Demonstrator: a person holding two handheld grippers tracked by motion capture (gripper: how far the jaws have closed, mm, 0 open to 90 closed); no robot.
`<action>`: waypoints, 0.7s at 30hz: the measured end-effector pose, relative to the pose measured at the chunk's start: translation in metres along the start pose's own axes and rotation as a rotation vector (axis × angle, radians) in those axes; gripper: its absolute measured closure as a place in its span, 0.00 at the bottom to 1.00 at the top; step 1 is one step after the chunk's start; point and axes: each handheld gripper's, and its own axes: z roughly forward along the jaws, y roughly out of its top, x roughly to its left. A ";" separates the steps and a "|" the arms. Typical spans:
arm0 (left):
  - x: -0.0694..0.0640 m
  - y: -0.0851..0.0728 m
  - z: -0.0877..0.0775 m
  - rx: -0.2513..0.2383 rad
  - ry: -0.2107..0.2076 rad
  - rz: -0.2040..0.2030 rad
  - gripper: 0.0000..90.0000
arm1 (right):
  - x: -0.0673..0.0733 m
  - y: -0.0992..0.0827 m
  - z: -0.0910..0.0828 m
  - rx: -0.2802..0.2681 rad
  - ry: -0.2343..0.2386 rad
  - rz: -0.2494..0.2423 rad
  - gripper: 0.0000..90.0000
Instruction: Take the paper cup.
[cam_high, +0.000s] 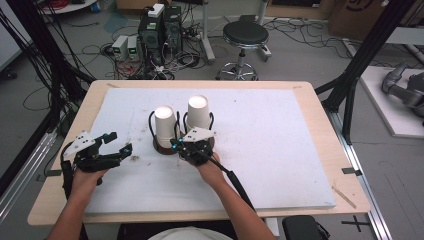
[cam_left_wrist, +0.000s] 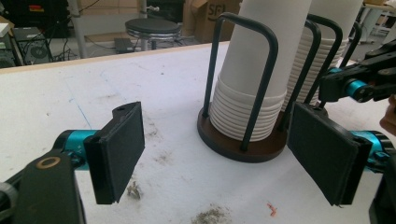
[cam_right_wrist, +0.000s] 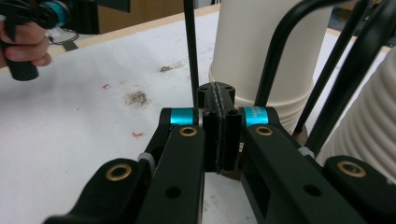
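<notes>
1. Big white board (cam_high: 280, 150) covers most of the wooden table (cam_high: 320, 95), a bit grubby with crumbs near the middle.
2. Two stacks of white paper cups sit about centre on the board, upside down, long axis straight up, each in a black wire holder on a dark round base (cam_left_wrist: 243, 144). The left stack (cam_high: 164, 126) is nearer, the right stack (cam_high: 198, 113) just beside it and a bit farther back.
3. Left gripper (cam_high: 116, 145) hangs to the left of the holders, jaws spread wide, nothing between them, pointing toward the left stack.
4. Right gripper (cam_right_wrist: 219, 135) is right up at the near side of the holders, pads pressed flat together with nothing in them, tips just beside a wire upright (cam_right_wrist: 190, 51). Can't tell if it's actually touching.
</notes>
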 end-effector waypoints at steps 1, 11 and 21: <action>0.000 0.000 0.000 0.000 0.000 0.000 0.21 | 0.000 -0.001 0.001 0.005 -0.002 0.009 1.00; 0.000 0.000 0.001 0.000 -0.002 -0.002 0.21 | 0.007 -0.007 0.020 0.024 -0.039 0.047 1.00; 0.000 0.000 0.001 0.002 -0.002 -0.002 0.21 | 0.013 -0.009 0.032 0.031 -0.094 0.076 1.00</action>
